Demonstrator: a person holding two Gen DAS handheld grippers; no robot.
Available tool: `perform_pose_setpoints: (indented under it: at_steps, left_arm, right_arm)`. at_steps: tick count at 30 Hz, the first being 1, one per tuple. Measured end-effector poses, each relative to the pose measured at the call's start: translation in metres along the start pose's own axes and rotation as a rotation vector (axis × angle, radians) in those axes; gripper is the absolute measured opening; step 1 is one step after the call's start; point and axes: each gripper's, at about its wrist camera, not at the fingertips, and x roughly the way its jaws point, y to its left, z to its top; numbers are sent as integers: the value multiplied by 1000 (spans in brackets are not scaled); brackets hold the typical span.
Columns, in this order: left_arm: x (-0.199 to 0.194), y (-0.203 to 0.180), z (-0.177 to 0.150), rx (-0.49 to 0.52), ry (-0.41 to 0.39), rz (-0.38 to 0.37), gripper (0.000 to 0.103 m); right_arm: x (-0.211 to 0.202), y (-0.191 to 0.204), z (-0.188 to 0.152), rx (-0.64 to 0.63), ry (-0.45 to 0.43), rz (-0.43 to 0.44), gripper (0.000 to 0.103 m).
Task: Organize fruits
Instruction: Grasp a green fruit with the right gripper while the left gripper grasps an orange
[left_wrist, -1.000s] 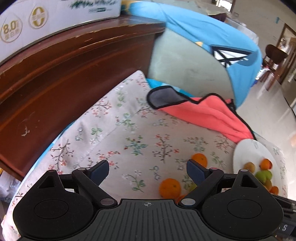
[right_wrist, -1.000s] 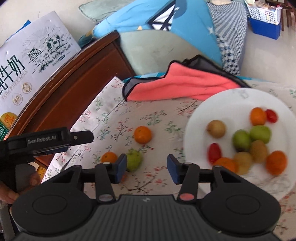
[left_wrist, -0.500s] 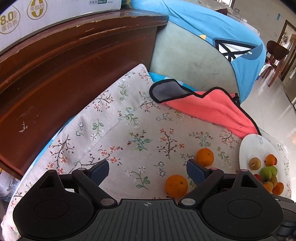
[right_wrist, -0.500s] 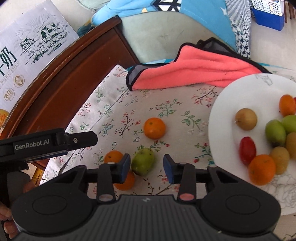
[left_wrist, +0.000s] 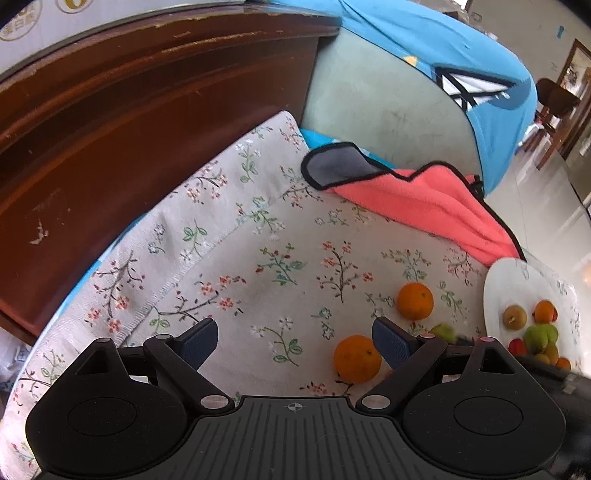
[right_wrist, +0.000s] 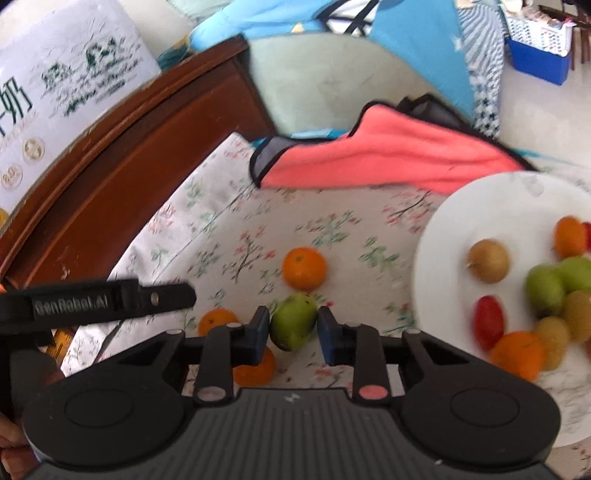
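Observation:
My right gripper is shut on a green fruit, its pads touching both sides, just above the floral cloth. Three oranges lie loose on the cloth: one beyond it, one to its left, and one under the left finger. A white plate at the right holds several fruits. My left gripper is open and empty over the cloth, with one orange by its right finger and another beyond. The plate shows at the right in the left wrist view.
A pink towel with black trim lies at the cloth's far edge. A dark wooden headboard rises at the left, with a milk carton box above it. A pale green cushion and blue fabric lie behind.
My right gripper moved left onto the green fruit and closed on it. My left gripper drifted slightly, staying open; the oranges now sit nearer its right finger.

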Motion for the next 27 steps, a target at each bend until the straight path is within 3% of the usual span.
perform_pose_setpoints:
  at_steps: [5,10,12,19,21,23,27]
  left_arm:
    - [7,-10,-7,5,22,-22,90]
    - [13,-23,-14,31,18,-13,82]
    - [16,-24,-16,28,22,-3,73]
    - [20,-26,-17,27,6,4,59]
    - [19,-27,-18,36,1,-7,39]
    - [19,-28,-19,44,-4,-15,29]
    - [18,-29,-21,51,-11,-24,29]
  right_arm:
    - [-13,-11,8,21,-35,-28,28]
    - [-20,-20,12,46,-49,-41,28]
    - [-22,-22,12,49,-51,-38,28]
    - [-28,-25,11,54,-54,-33,28]
    - [-28,-25,11,54,-54,-34,28]
    - [-28,-25,12,57,-54,-36,28]
    - [-30,-26,13,61,-57,-37,28]
